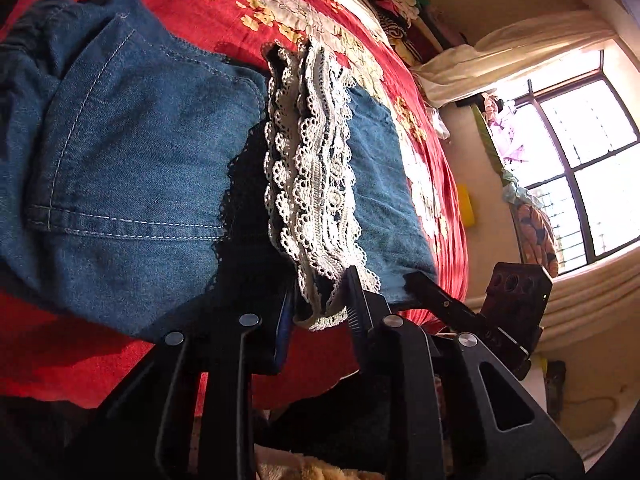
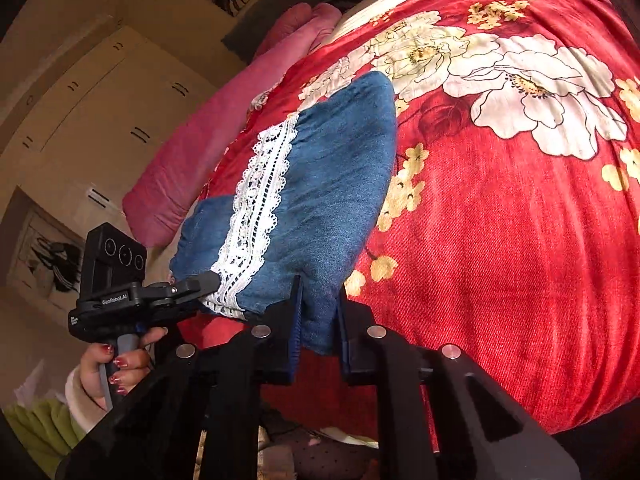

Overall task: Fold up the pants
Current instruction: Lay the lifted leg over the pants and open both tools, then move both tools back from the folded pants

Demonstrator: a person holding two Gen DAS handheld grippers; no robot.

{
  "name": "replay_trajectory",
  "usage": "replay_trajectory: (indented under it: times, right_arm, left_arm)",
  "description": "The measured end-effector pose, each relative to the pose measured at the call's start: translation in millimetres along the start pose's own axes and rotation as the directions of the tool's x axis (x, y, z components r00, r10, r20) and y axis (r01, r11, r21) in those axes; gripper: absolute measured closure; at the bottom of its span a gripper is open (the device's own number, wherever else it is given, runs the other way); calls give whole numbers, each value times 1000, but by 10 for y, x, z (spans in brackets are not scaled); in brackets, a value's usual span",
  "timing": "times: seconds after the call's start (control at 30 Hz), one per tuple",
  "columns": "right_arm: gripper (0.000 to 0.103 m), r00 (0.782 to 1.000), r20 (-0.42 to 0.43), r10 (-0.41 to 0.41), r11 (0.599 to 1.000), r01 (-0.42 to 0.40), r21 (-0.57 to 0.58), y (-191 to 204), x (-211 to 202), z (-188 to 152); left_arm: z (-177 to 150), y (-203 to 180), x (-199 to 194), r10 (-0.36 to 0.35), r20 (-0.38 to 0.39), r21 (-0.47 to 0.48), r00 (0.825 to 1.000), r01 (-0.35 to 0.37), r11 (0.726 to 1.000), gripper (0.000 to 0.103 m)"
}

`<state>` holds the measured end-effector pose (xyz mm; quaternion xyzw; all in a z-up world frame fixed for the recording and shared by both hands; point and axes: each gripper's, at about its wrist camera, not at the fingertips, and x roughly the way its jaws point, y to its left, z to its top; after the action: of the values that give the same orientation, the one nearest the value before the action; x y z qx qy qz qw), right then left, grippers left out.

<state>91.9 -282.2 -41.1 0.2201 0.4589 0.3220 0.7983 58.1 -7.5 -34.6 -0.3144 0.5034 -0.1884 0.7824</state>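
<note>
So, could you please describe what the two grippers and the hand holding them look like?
Both the left gripper and right gripper are matte black with silver rivets and blue finger pads. The left one reads "GenRobot.AI". The left hand has glittery red nails and a white sleeve.

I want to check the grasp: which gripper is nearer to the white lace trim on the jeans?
Left. The left gripper is shut on the lace trim itself; the right gripper grips plain denim of the jeans beside the lace.
</note>
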Motion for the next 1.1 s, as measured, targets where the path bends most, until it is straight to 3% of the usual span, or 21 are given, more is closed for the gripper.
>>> replay_trajectory:
  times: [0.13, 0.27, 0.33, 0.43, 0.57, 0.67, 0.77, 1.0, 1.1]
  right_arm:
    - [83, 991, -46, -129, 990, 126, -67, 22, 93, -95]
    - [82, 986, -45, -160, 984, 155, -86, -4, 117, -132]
    - [74, 980, -41, -195, 976, 190, -106, 44, 89, -115]
    - [61, 953, 10, -304, 937, 301, -178, 192, -39, -89]
    - [58, 915, 106, -388, 876, 402, -267, 389, -225, -77]
    - [58, 905, 144, -401, 845, 426, -322, 540, -247, -55]
    - [58, 913, 137, -385, 835, 408, -368, 666, -178, -70]
    - [58, 920, 21, -392, 826, 361, -433, 793, 334, -168]
    - [57, 899, -19, -437, 810, 384, -443, 740, 540, -245]
  left_arm:
    - [-75, 136, 132, 47, -24, -10, 999, -48, 999, 84]
    - [-85, 93, 119, 72, -17, 27, 997, -71, 997, 82]
    - [-99, 51, 103, 87, -8, 50, 996, -87, 995, 81]
    - [-110, -8, 60, 114, 7, 85, 993, -114, 990, 76]
    - [-134, -101, -48, 173, 56, 158, 983, -180, 971, 68]
    - [-163, -142, -147, 217, 102, 209, 971, -234, 950, 66]
    - [-189, -134, -209, 251, 128, 239, 959, -276, 931, 66]
    - [-211, -89, -108, 306, 143, 275, 941, -335, 901, 60]
    - [-235, -106, -40, 317, 150, 295, 937, -348, 890, 58]
